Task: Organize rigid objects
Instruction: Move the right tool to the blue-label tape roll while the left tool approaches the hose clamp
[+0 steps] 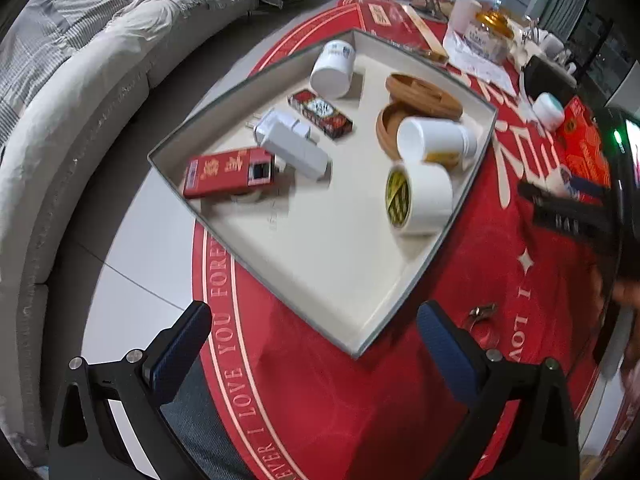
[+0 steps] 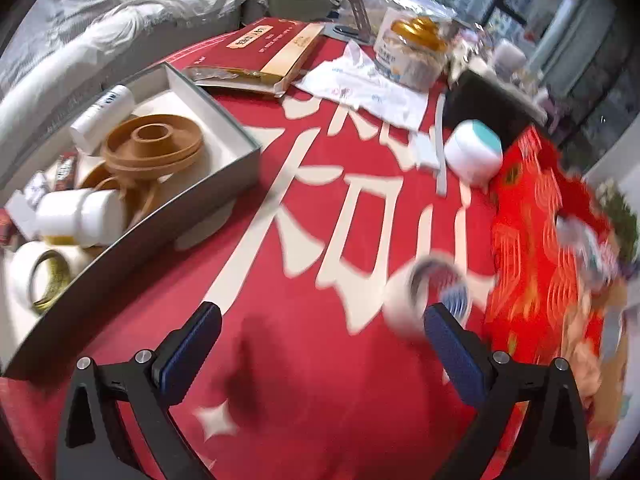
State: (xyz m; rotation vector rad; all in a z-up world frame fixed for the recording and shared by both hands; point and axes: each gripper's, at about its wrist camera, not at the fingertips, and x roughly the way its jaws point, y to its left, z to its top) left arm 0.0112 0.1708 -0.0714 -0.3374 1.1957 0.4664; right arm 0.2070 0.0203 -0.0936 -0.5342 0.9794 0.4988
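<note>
A shallow white tray with a grey rim sits on the red tablecloth. In it lie two white bottles, a dark cigarette box, a white charger, a red box, brown wooden rings and a white tape roll. My left gripper hangs open just off the tray's near corner, holding nothing. My right gripper is open over the cloth. A blurred small tape roll lies just beyond its right finger. A white jar with a teal lid stands farther back.
A red patterned packet lies at the right. At the back are a flat red box, a white bag and a gold-lidded jar. A small metal clip lies near the tray corner. A sofa curves along the left.
</note>
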